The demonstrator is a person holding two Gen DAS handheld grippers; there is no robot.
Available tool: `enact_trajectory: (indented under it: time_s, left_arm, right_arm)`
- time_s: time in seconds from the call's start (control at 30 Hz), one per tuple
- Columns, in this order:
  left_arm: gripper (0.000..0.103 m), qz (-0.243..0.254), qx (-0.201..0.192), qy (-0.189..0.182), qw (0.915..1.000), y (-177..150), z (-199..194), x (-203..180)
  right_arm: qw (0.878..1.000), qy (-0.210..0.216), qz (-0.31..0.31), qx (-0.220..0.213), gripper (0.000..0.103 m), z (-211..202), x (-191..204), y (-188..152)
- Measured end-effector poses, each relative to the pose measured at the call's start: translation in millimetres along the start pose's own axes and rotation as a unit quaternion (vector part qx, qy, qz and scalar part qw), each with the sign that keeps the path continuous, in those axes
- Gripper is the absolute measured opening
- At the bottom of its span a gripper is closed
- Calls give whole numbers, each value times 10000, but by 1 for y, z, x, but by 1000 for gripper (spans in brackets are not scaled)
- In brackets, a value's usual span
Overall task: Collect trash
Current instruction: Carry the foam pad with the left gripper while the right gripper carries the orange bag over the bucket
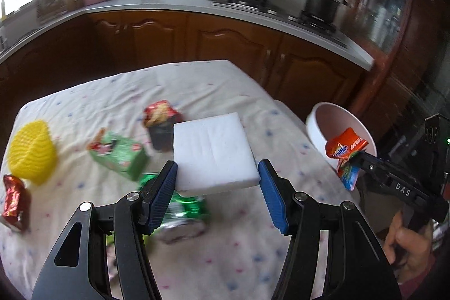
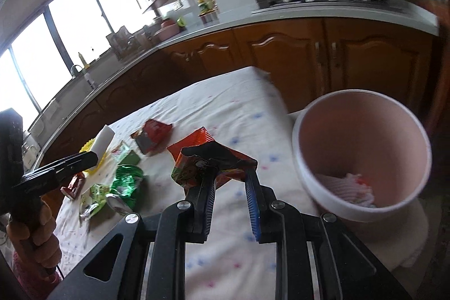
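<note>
Both grippers loaded; bin at the table's right edge.

The left gripper (image 1: 218,179) clamps the white foam block (image 1: 213,152) by its near edge above the table (image 1: 197,86): light, compressible, needs little force. The right gripper (image 2: 230,173) pinches the orange wrapper (image 2: 197,141), thin, slippery and crushable, near the pink bin (image 2: 362,114).

The left hand-held gripper (image 1: 218,182) is lifted up, its two blue fingers (image 1: 163,196) wide apart and pressing on a white foam block (image 1: 213,151) between them. The right hand-held gripper (image 2: 229,184) is lifted too, its fingers close together, pinching an orange wrapper (image 2: 208,156). A bare hand (image 1: 407,241) grips its black handle.
</note>
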State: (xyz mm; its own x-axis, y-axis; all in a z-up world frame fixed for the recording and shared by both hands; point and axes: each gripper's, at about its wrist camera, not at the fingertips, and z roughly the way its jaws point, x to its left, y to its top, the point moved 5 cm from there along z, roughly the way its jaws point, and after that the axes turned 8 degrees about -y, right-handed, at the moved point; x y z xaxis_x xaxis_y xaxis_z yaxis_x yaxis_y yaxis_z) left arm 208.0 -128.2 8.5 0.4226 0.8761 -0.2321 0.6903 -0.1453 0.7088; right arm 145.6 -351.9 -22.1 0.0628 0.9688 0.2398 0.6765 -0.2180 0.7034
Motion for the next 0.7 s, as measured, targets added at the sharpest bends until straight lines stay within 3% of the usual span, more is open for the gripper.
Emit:
enact_trajectory:
  time_s: [0.7]
  left_arm:
    - [59, 734, 252, -629, 9950, 7, 41, -113]
  right_arm:
    - [9960, -683, 516, -253, 22, -44, -94, -3]
